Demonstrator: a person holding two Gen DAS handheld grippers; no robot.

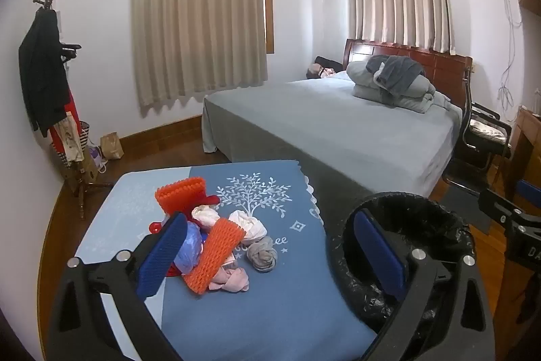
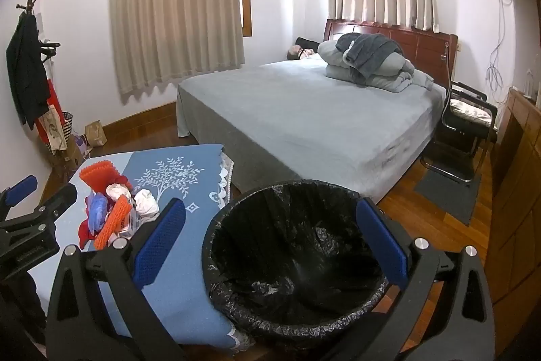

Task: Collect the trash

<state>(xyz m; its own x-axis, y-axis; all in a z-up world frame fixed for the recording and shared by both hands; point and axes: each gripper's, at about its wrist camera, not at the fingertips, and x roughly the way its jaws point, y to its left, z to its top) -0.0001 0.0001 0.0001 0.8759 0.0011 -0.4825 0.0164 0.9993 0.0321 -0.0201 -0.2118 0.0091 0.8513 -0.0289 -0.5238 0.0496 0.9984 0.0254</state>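
Trash pile sits bunched on the blue-clothed surface, just left of the bin, likely heaped so either gripper reaches it in one short move. Pile has orange foam netting, a second orange net piece behind it, white knotted bags, a grey knotted wad on the side nearest the bin, pink scraps, a blue-ish plastic bag, red bits underneath. Bin is lined with a black bag, mouth up, nothing visible inside, standing on the floor touching the surface's edge, so drops from the pile are short. Left hand-held gripper is released, jaws wide, nothing between them; pile sits beside its left pad, bin behind its right pad. Right hand-held gripper also released and empty, spread wide over the bin mouth, tilted down. Neither touches trash; collecting not yet begun. Bed lies beyond the bin, well apart, not involved. Next likely target: whichever piece sits loose on top, maybe the netting.
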